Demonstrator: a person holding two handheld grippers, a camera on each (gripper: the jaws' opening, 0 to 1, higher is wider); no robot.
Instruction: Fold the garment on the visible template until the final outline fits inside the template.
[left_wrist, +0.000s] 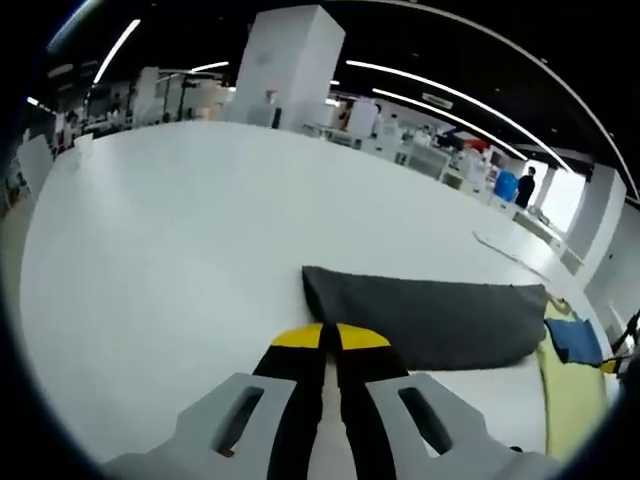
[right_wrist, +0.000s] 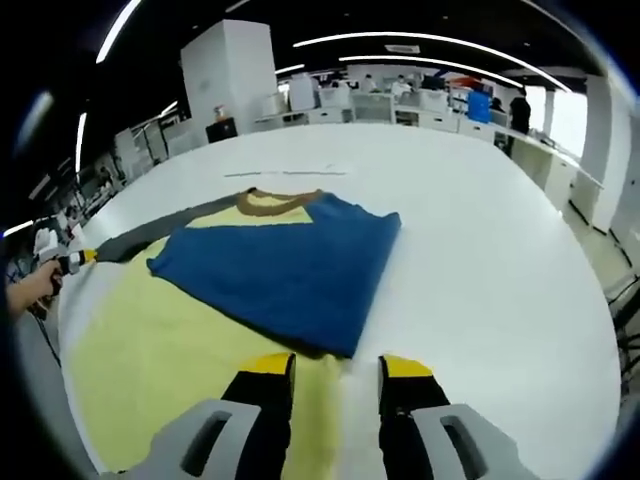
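Note:
The garment lies on a white table (right_wrist: 480, 230). It has a blue panel (right_wrist: 290, 265) folded over a yellow body (right_wrist: 170, 350), with a brown collar (right_wrist: 275, 203) at the far end. Its dark grey sleeve (left_wrist: 430, 320) stretches out flat toward my left gripper (left_wrist: 330, 335), whose yellow-tipped jaws are shut on the sleeve's end. The same sleeve (right_wrist: 150, 240) runs left to that gripper (right_wrist: 72, 260), held by a hand (right_wrist: 30, 285). My right gripper (right_wrist: 337, 368) stands open just before the blue panel's near corner, holding nothing.
The white table (left_wrist: 180, 230) spreads wide beyond the sleeve. A thin line (right_wrist: 290, 172) is marked on it past the collar. A white pillar (left_wrist: 290, 65), desks and a standing person (left_wrist: 525, 187) are far behind. The table's right edge (right_wrist: 585, 260) curves away.

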